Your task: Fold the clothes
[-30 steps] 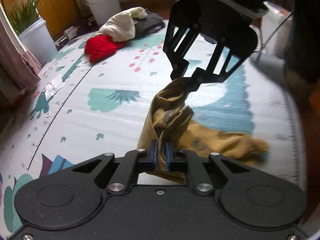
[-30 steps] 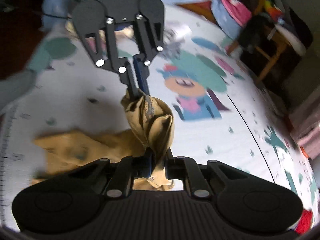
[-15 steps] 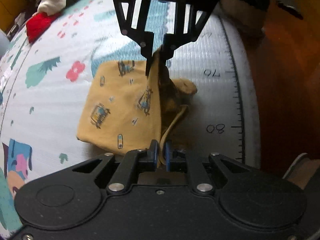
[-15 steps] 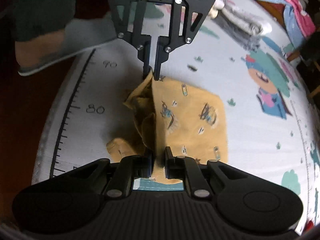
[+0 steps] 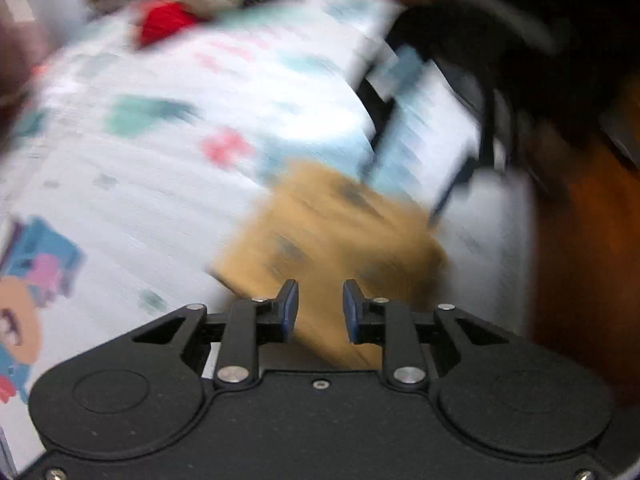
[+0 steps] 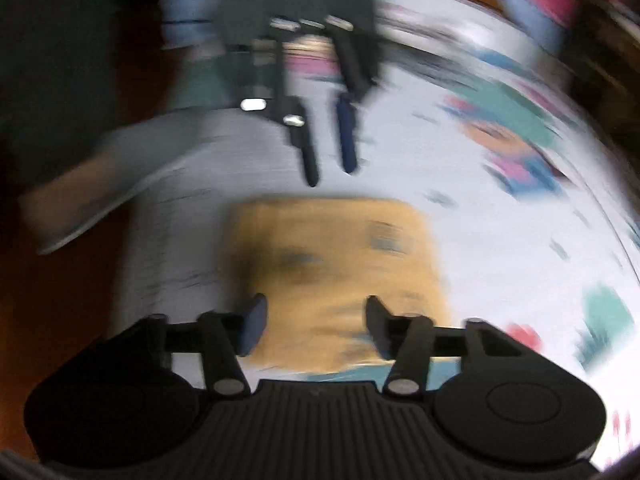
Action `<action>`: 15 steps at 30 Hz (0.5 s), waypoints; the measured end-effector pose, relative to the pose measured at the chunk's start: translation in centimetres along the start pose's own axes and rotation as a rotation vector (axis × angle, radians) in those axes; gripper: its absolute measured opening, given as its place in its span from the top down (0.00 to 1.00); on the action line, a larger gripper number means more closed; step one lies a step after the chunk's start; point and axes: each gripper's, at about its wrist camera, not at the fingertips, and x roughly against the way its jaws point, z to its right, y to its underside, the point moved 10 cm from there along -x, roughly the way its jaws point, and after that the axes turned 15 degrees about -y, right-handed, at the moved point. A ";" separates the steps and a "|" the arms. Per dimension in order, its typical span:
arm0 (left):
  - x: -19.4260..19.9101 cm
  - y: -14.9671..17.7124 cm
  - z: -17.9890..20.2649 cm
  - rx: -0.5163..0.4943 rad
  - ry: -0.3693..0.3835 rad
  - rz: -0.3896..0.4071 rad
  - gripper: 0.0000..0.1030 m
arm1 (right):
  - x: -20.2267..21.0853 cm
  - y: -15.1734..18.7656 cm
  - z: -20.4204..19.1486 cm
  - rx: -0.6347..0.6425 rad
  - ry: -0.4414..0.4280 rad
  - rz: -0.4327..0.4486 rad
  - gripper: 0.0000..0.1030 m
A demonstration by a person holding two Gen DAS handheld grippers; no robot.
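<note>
We've let go — both the left gripper [image 5: 320, 306] and right gripper [image 6: 316, 326] are opening, and the yellow garment [image 6: 336, 264], earlier pinched and lifted, lies folded near the mat [image 5: 132, 208] edge.

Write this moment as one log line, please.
left claw: opening, empty | right claw: opening, empty | yellow cloth: folded, flat on mat

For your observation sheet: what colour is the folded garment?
Mustard yellow with small dark prints; right wrist view.

A white play mat [image 5: 168, 208] printed with teal shapes, red flowers and cartoon figures covers most of both views (all heavily blurred). Past its edge lies dark reddish-brown wooden floor [image 5: 580, 248]. Beyond the mat's far edge, pink and light-blue fabric [image 6: 532, 4] lies heaped. Light is soft and dim.
</note>
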 end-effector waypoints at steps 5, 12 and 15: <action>-5.0 0.7 -0.5 0.081 -0.038 0.064 0.68 | -3.5 -0.3 3.1 -0.065 0.100 -0.021 0.33; -5.9 3.5 1.2 -0.082 -0.101 0.020 0.64 | -4.4 1.1 1.0 0.095 0.148 -0.014 0.45; -3.8 3.5 3.8 -0.161 -0.068 0.064 0.57 | -3.4 1.2 -1.2 0.106 0.109 -0.012 0.38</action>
